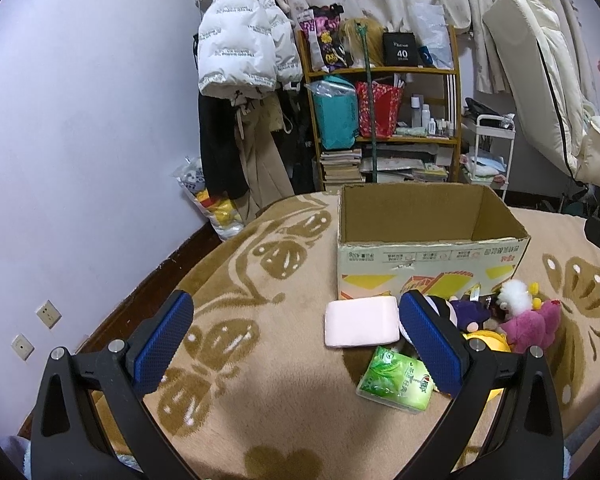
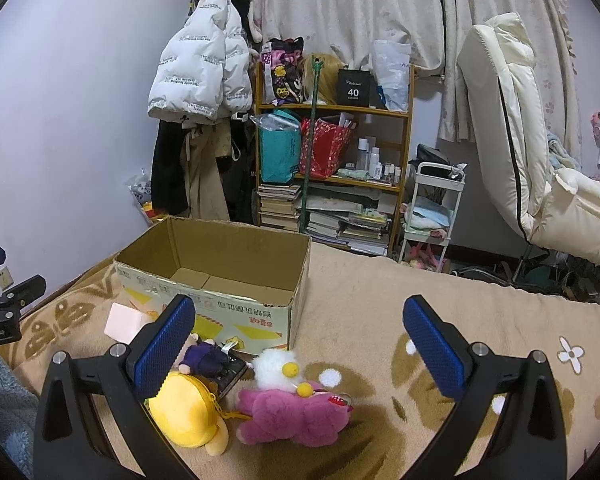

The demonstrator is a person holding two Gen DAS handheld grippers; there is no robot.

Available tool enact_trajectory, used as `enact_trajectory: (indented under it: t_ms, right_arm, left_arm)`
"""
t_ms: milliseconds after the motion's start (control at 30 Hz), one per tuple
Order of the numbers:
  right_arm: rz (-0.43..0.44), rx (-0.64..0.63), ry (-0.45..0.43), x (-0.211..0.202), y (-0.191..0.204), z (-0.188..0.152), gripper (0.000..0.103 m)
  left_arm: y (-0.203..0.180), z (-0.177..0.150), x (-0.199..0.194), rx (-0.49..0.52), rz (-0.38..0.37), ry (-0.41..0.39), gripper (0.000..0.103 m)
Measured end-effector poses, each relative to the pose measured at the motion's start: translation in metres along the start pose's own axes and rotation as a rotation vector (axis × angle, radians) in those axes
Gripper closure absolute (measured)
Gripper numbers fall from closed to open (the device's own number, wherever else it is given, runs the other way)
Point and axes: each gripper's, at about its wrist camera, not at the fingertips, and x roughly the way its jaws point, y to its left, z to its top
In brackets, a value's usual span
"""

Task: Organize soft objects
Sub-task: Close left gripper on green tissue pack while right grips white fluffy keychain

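Two grippers hang over a bed covered by a tan blanket (image 1: 284, 408) with brown butterfly patterns, and both have their blue-padded fingers spread wide with nothing between them. The left gripper (image 1: 296, 340) fills the lower part of the left wrist view; the right gripper (image 2: 296, 344) does the same in its own view.

An open cardboard box (image 1: 428, 256) stands upright at the centre of the left wrist view, its inside bare as far as can be seen. Just below it, at centre frame, a pink sponge block (image 1: 361, 321) lies flat on the blanket, close to the box's front wall. Lower right of that lies a green tissue pack (image 1: 396, 384), tilted, partly behind the right-hand finger.

In the right wrist view, the soft toys cluster at lower centre, in front of the box (image 2: 220, 276). A pink plush (image 2: 292, 416) lies on its side with a white fluffy plush (image 2: 276, 366) resting against its upper edge. To the left, a yellow plush (image 2: 188, 408) sits partly behind the left-hand finger, and a small purple doll (image 2: 206, 356) lies just above it, near the box's front wall. The sponge shows at mid left of this frame, beside the box.

Behind the bed, in the upper half of both views, stand a wooden shelf (image 2: 332, 152) crowded with bags and books, a white puffer jacket (image 2: 200, 76) hanging at upper left, and a cream chair (image 2: 520, 140) at right.
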Motion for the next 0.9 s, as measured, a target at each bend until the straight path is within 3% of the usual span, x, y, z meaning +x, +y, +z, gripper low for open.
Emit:
enact_trajectory:
  t_ms: [333,667,900]
  right_arm:
    - [0.058,0.046,0.05,0.012,-0.012,0.002,0.0]
    - [0.101,0.079,0.246,0.06,-0.014,-0.008,0.0]
    - [0.096,0.093,0.331,0.082,-0.015,-0.019,0.0]
  left_arm:
    - [-0.015,0.0,0.028,0.03,-0.039,0.102,0.001]
    - [-0.033,-0.011,0.052,0.068,-0.099,0.216,0.001]
    - [-0.042,-0.019,0.067,0.086,-0.123,0.283,0.001]
